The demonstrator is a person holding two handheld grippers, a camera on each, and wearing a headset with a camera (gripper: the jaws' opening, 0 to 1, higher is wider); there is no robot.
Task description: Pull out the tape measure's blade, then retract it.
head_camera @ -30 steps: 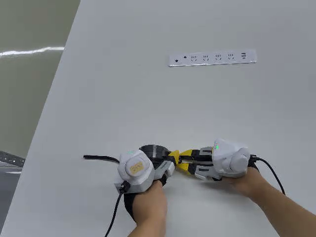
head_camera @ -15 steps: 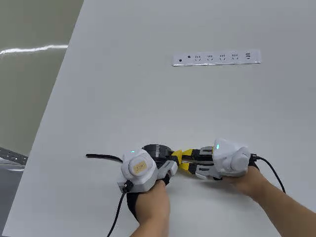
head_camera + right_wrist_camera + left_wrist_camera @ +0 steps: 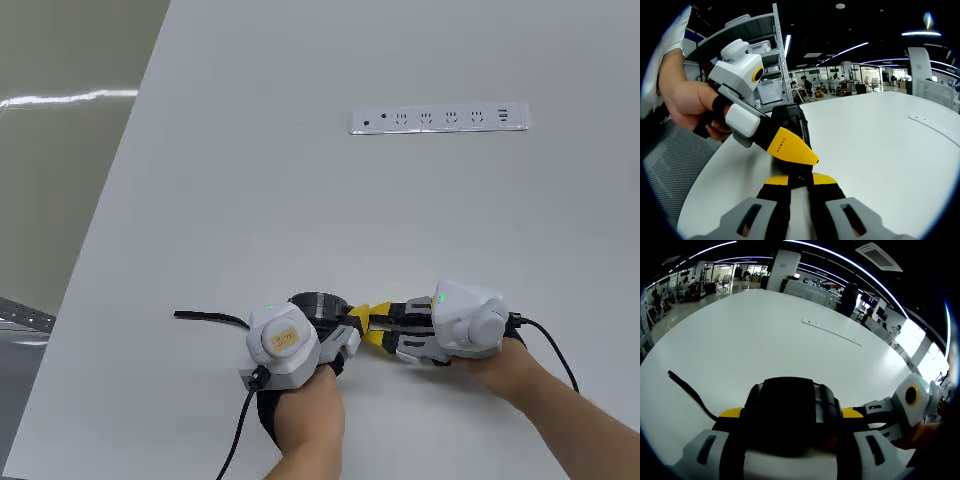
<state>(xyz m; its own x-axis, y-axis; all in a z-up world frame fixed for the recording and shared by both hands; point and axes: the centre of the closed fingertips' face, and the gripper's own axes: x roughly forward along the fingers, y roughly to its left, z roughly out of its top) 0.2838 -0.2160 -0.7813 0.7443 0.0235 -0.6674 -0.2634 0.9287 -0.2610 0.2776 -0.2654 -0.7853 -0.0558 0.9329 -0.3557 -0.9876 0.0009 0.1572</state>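
One white table (image 3: 250, 180) bears power strip (image 3: 438, 118), tape measure (image 3: 318, 304); shelving (image 3: 754, 26) beyond.

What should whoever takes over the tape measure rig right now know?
Left gripper: shut on the tape measure, holding its black case just above the table.
Right gripper: jaws together right at the case's near side, tips meeting the left gripper's yellow jaw. Whether they pinch the blade tip cannot be told.
The case's black strap trails on the table to the left.
Done: case gripped, both grippers brought together.
No length of blade shows out of the case, so whether the pull has happened cannot be told. If not, pull the blade out, then let it retract.
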